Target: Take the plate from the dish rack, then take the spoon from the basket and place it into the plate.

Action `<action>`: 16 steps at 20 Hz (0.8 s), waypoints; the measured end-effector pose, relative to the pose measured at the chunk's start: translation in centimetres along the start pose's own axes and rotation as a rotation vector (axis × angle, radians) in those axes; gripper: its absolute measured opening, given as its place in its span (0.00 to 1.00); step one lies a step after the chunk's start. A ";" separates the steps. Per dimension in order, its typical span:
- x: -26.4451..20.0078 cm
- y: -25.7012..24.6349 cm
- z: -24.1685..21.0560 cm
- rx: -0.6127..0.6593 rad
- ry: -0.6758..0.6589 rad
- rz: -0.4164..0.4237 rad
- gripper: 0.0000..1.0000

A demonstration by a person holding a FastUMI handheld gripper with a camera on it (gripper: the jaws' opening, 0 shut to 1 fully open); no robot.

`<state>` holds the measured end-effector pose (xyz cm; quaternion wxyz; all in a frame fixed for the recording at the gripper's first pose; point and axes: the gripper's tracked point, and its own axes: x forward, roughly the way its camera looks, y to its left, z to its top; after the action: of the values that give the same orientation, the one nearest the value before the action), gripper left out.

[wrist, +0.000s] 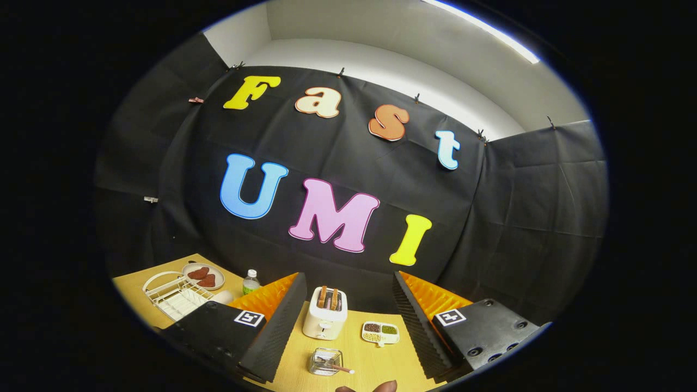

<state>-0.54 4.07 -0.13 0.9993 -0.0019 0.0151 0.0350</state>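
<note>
My gripper (347, 275) is open and held high above the wooden table (375, 365), with nothing between its fingers. Near me and between the fingers stands a small clear basket (325, 361) with the spoon (338, 368) lying in it, handle pointing right. Far off beyond the left finger stands the white wire dish rack (175, 296), with something pale and flat in it that I cannot make out clearly as the plate. Behind the rack lies a round plate (203, 276) carrying two reddish pieces.
A white toaster (325, 314) with two slices in it stands ahead between the fingers. To its right lies a small divided dish (380, 332) of beans. A small bottle (251, 281) and a pale rounded object (223, 296) stand beside the rack. Black cloth walls close the back.
</note>
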 end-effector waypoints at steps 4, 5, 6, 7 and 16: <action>0.3 2.9 0.1 -0.013 0.013 0.050 0.97; 0.5 3.8 0.2 -0.010 0.017 0.066 0.97; 0.8 4.9 0.3 0.003 0.025 0.085 0.97; 1.0 6.2 0.3 0.023 0.033 0.110 0.97; 5.3 19.9 -5.7 0.050 0.307 0.352 0.96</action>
<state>3.20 24.28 -6.04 0.9634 0.0200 0.1679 0.2078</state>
